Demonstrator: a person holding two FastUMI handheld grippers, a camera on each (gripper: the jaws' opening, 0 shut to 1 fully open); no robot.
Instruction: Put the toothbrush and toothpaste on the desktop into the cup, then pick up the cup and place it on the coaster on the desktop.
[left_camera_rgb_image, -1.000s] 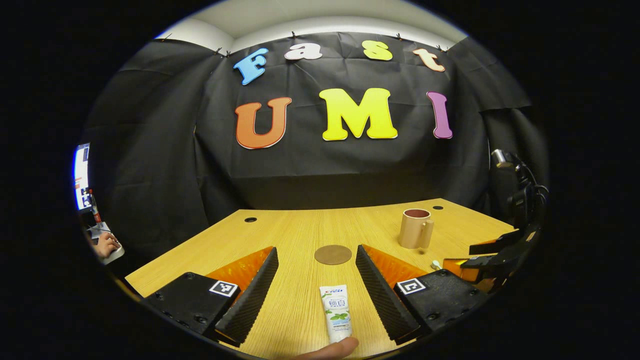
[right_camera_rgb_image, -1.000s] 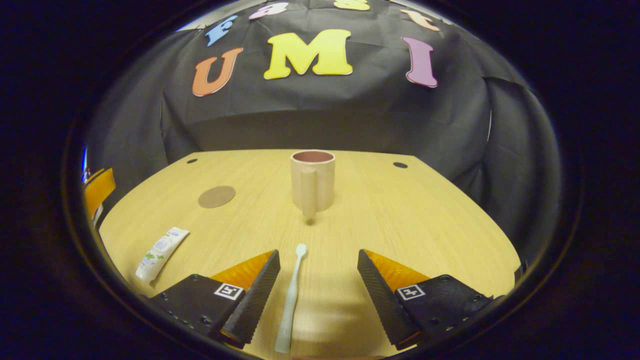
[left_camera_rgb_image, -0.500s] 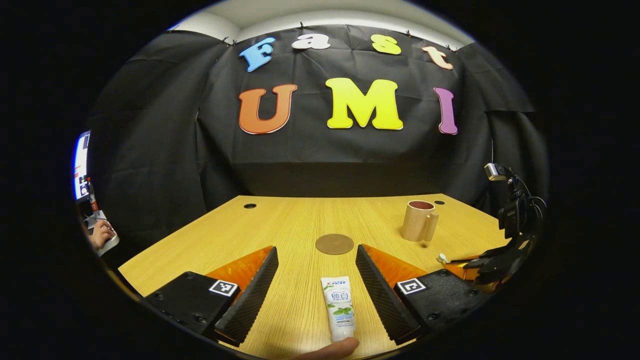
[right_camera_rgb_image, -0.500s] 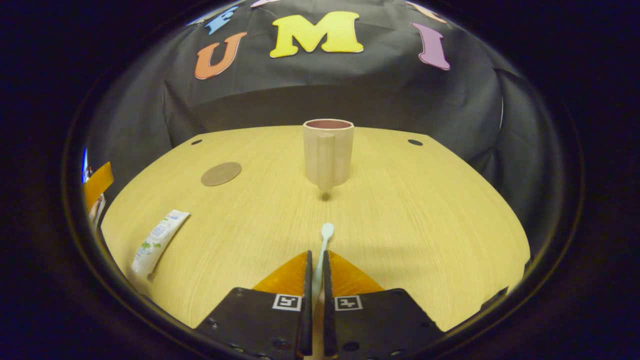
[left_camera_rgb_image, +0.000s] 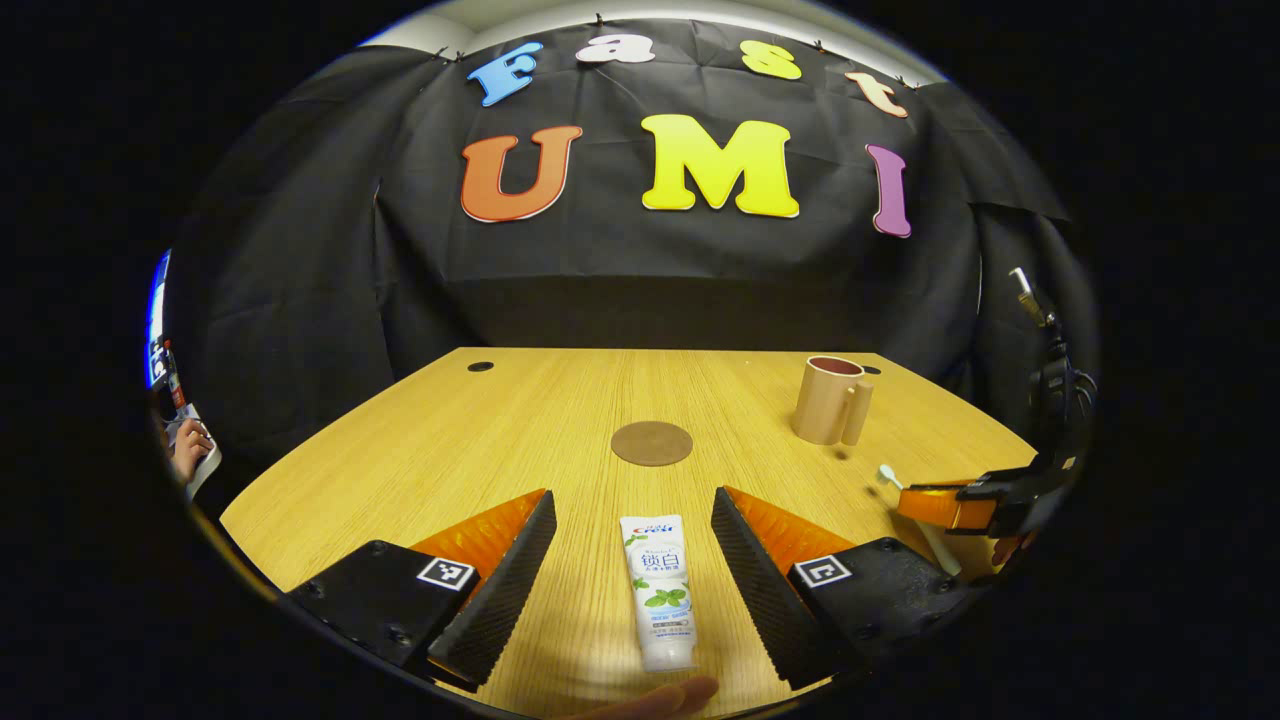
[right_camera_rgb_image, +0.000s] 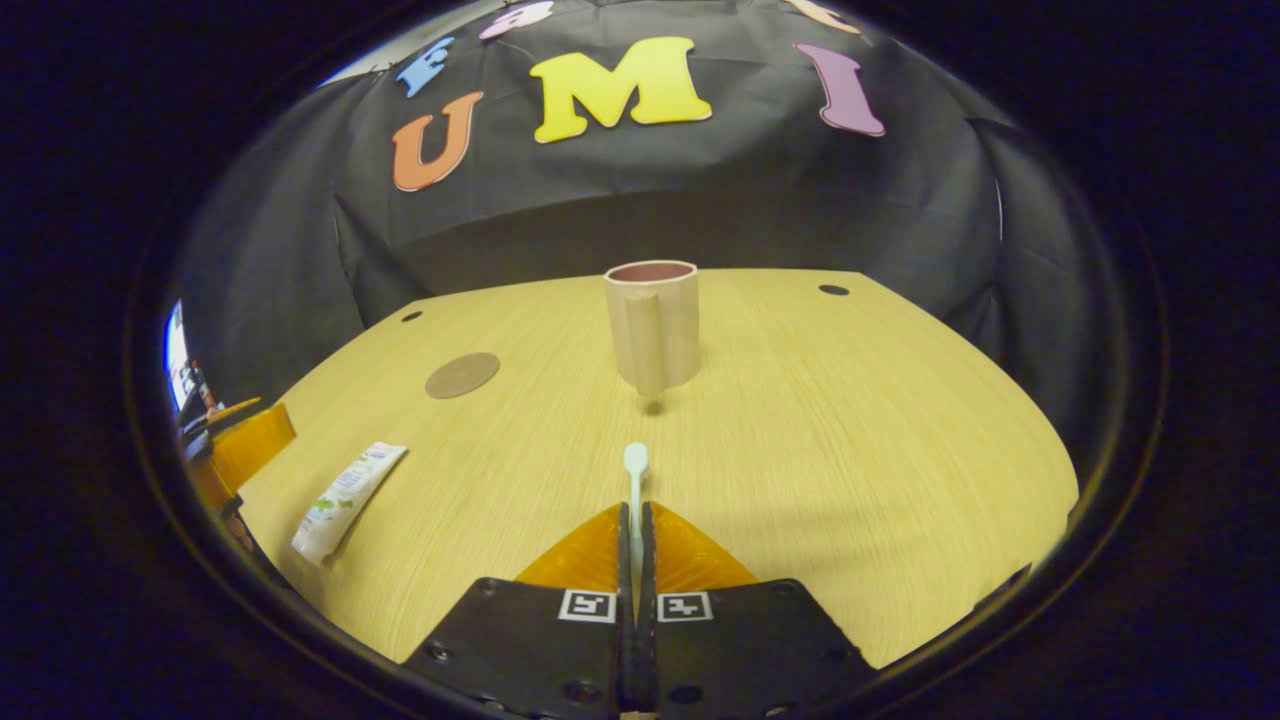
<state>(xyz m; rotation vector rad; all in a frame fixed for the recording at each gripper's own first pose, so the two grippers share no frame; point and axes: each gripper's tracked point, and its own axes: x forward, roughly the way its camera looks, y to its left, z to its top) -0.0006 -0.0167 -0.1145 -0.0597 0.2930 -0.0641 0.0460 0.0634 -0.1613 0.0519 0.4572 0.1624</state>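
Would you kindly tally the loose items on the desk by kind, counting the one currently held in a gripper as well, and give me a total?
Toothpaste tube: 1, lying flat on the desk
Toothbrush: 1, clamped in the right gripper
Cup: 1, standing upright
Coaster: 1, lying bare
Total: 4

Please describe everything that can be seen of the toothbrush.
The toothbrush is slim, pale and looks like plastic. The right gripper is shut on its handle, so its small rounded head sticks out ahead of the fingertips, pointing toward the cup. In the left gripper view it looks lifted off the desktop, its head free.
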